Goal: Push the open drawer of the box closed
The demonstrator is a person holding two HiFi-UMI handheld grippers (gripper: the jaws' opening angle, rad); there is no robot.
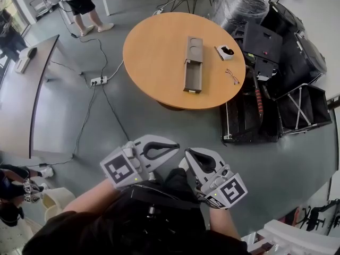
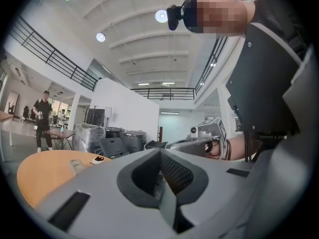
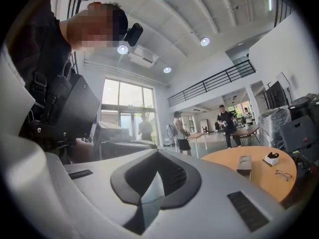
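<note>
Round wooden table (image 1: 154, 62): the cardboard box (image 1: 194, 45) lies flat a little right of centre, lengthwise from far edge to near edge. Its drawer (image 1: 192, 77) stands pulled out toward the near edge, with the front end close to that edge. A small white object (image 1: 225, 52) sits just right of the box, and a pair of eyeglasses (image 1: 232, 76) lies near the right edge. Left gripper (image 1: 159, 150): held low in front of the person's torso, well apart from the table, jaws closed tip to tip with nothing between them. Right gripper (image 1: 195, 160): just beside the left, likewise well short of the table, jaws drawn together and empty. Neither gripper touches the box. A power strip (image 1: 99, 81) lies on the floor left of the table, and black cases (image 1: 276, 57) stand at its right.
</note>
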